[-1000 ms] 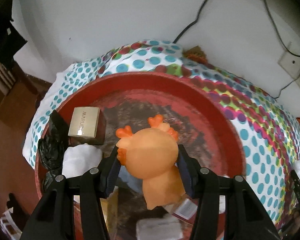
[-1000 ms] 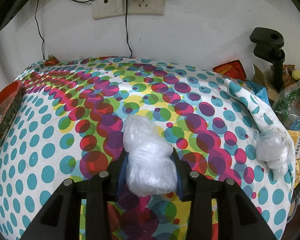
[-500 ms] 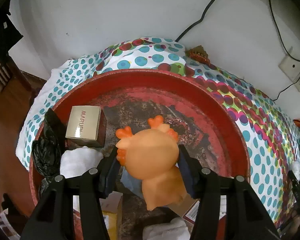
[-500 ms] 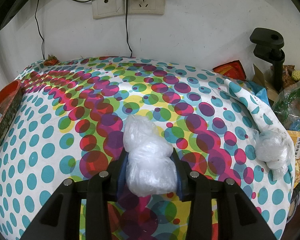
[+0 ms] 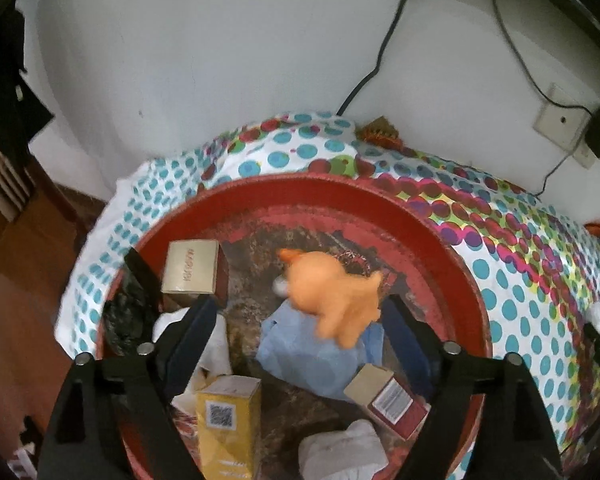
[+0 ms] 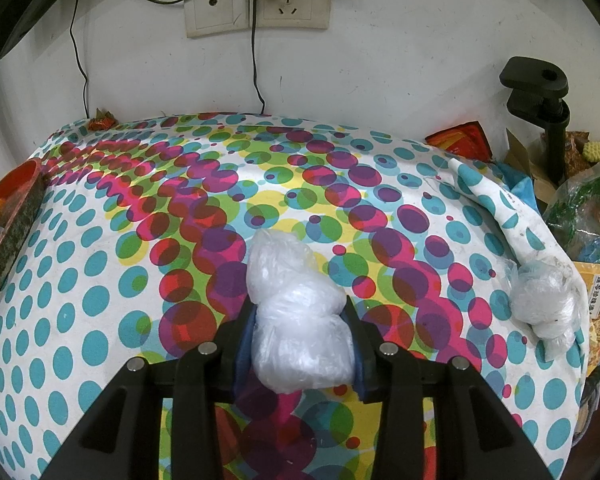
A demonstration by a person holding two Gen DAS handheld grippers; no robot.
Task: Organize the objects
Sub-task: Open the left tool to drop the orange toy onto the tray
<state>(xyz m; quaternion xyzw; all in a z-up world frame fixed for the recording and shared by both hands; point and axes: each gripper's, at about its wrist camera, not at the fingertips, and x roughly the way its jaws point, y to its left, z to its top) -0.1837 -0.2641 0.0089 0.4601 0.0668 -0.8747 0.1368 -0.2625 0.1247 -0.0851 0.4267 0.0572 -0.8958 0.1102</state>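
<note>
Two grippers: left gripper [image 5: 300, 328] jaws just spread wide, orange toy [image 5: 334, 294] blurred, loose between them over the red tray [image 5: 452, 248]. Right gripper [image 6: 300, 340] pinches plastic bag [image 6: 296, 320] above the dotted cloth [image 6: 100, 280]. Lift left clear before carrying the bag across.

Round tray [image 5: 452, 248] sits at the desk's left end, near the wall. In it: toy [image 5: 336, 292] mid-tray over a bag [image 5: 300, 352]; gift box [image 5: 190, 266] back-left; carton [image 5: 228, 420] front-left; small box [image 5: 384, 400] front-right; tissue wad [image 5: 340, 452] at the front. On the tablecloth [image 6: 100, 280]: plastic bundle [image 6: 296, 320] centre-front, second bundle [image 6: 544, 304] at the right edge. Wall sockets [image 6: 256, 12] behind.
</note>
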